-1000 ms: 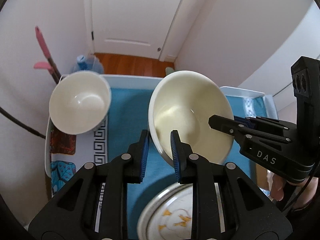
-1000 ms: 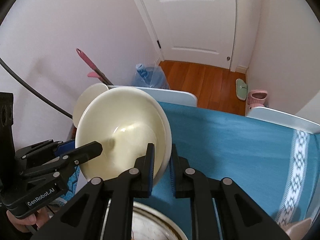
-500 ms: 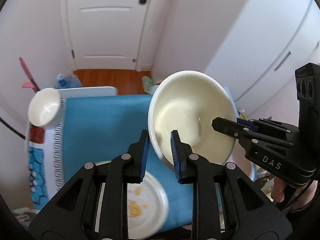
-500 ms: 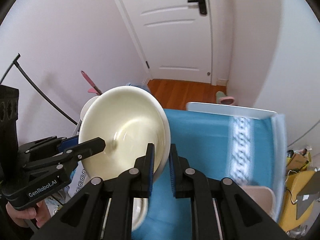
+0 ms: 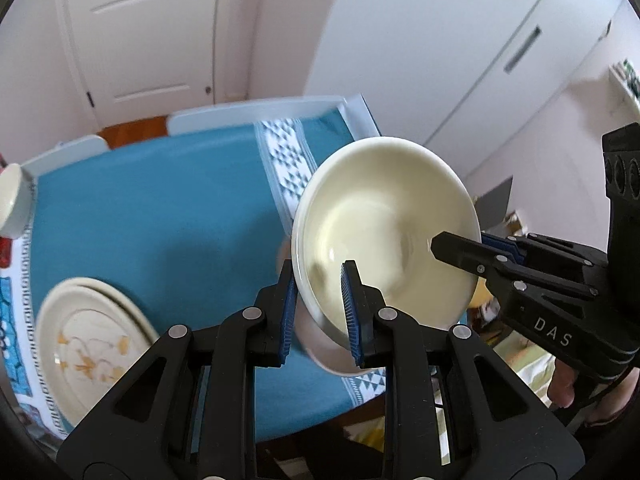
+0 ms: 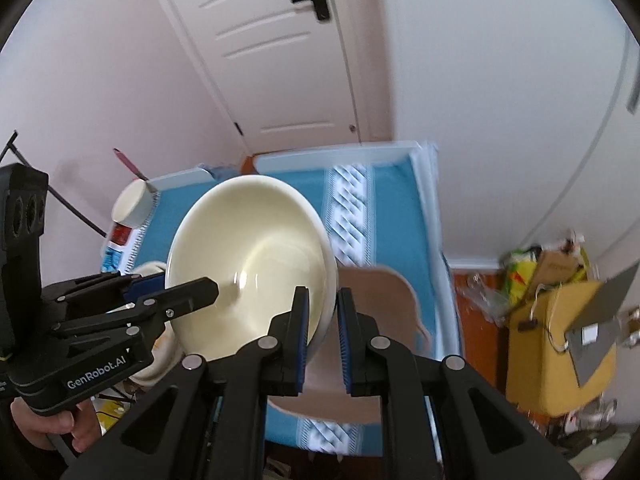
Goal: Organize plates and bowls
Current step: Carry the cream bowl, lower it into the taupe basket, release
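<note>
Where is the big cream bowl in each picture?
Left wrist view: the big cream bowl is right of middle, tilted, its near rim between the left hand-held gripper fingers.
Right wrist view: the bowl is left of middle, its rim between the right hand-held gripper fingers.
Shared landmark: the white door behind the blue tablecloth.

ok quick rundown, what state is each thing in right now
cream bowl: lifted off the table, tilted, gripped at both rims
left gripper: shut on the bowl's rim
right gripper: shut on the opposite rim
floral plates: stacked, lying on the blue cloth
small white bowl: at the table's far corner
door: closed
</note>
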